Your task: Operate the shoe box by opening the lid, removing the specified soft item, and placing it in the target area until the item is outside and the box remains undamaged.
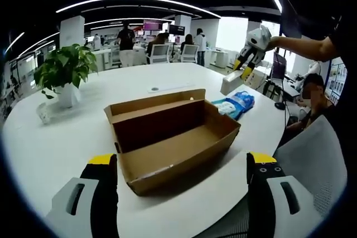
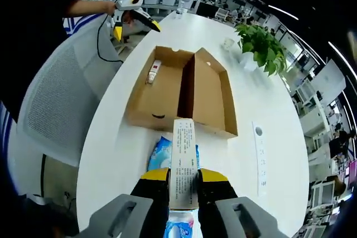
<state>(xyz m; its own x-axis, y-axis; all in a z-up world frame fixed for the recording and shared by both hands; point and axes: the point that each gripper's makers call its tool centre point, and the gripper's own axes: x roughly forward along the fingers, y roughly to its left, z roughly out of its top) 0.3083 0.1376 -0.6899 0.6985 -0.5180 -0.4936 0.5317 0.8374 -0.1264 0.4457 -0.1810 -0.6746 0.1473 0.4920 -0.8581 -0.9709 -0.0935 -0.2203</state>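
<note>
The brown cardboard shoe box (image 1: 173, 137) lies open on the white table, its lid folded back flat (image 2: 209, 96). A small white and red item (image 2: 153, 72) rests in one half. Just beyond the box lies a soft blue and white packet (image 1: 234, 104), which appears under my right jaws in the right gripper view (image 2: 162, 154). My right gripper (image 2: 183, 175) is shut on a slim white printed carton (image 2: 183, 149) and holds it in the air past the box's far corner (image 1: 230, 83). My left gripper (image 1: 182, 159) is open, close in front of the box.
A potted plant (image 1: 64, 71) and a small white cup (image 1: 43, 112) stand on the table's far side. A white strip (image 2: 259, 160) lies on the tabletop. A grey mesh chair (image 2: 50, 98) stands at the table's edge. People sit in the office behind.
</note>
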